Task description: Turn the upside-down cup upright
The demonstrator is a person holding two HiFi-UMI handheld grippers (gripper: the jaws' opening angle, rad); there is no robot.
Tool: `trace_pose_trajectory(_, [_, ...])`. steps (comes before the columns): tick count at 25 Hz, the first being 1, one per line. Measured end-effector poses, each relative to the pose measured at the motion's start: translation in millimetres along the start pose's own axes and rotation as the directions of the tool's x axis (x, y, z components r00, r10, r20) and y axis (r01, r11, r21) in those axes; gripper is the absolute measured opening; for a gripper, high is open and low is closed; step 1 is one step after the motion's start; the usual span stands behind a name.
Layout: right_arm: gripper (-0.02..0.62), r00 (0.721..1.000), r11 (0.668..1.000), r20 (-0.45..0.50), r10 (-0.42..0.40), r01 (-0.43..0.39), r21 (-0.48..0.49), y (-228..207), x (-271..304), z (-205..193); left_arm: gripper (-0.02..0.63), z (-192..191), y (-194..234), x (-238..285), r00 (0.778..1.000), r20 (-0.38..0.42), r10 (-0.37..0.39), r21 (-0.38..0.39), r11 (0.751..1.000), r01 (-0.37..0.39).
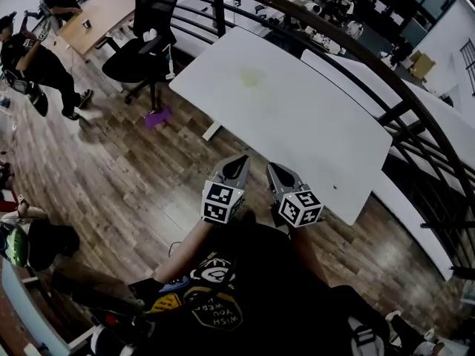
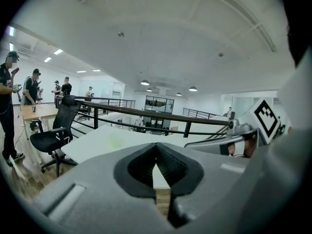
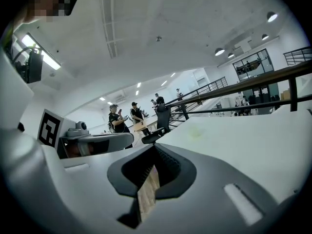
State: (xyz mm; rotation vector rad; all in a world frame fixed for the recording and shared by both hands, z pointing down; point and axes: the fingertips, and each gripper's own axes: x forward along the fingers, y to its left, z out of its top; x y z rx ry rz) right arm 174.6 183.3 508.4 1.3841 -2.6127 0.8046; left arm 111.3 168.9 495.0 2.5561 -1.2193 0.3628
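Two grippers show at lower middle: one left gripper [image 1: 241,159] and one right gripper [image 1: 273,168], each bearing one marker cube [image 1: 222,202]. One white table [image 1: 297,117] fills the centre. One black chair [image 1: 137,54], one wooden table [image 1: 104,13] and two people [image 1: 35,64] occupy the upper left. One purple object [image 1: 156,117] lies on the floor [image 1: 111,169].

**An open-plan office with shared tables**

Long white tables [image 1: 297,117] are standing on a wood-plank floor [image 1: 126,176], and a black swivel office chair [image 1: 137,54] is sitting just off one table's corner. A dark railing [image 2: 152,113] is running along the tables' far edge. People [image 1: 33,65] are standing near a wooden desk [image 1: 104,13], and round ceiling lights [image 2: 145,82] are glowing overhead.
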Motion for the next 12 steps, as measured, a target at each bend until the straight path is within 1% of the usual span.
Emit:
trace_pose_trajectory(2, [0.002,1.0,1.0,-0.011,-0.012,0.012,-0.017,5,3,0,0.006,4,3,-2,1.0,0.004,-0.017,-0.008,1.0,0.017])
trace_pose_trajectory(4, [0.002,0.999,0.999,-0.02,-0.027,0.027,-0.032,11,4,12,0.006,15,3,-3,0.999,0.004,-0.043,-0.03,0.999,0.043])
trace_pose_trajectory(6, [0.002,0.999,0.999,-0.014,-0.032,0.031,-0.029,17,5,20,0.006,20,3,-5,0.999,0.007,-0.054,-0.034,0.998,0.054])
trace_pose_trajectory(12, [0.002,0.999,0.999,-0.017,-0.037,0.036,-0.029,19,10,4,0.006,12,7,-9,0.998,0.029,-0.053,-0.008,0.999,0.053])
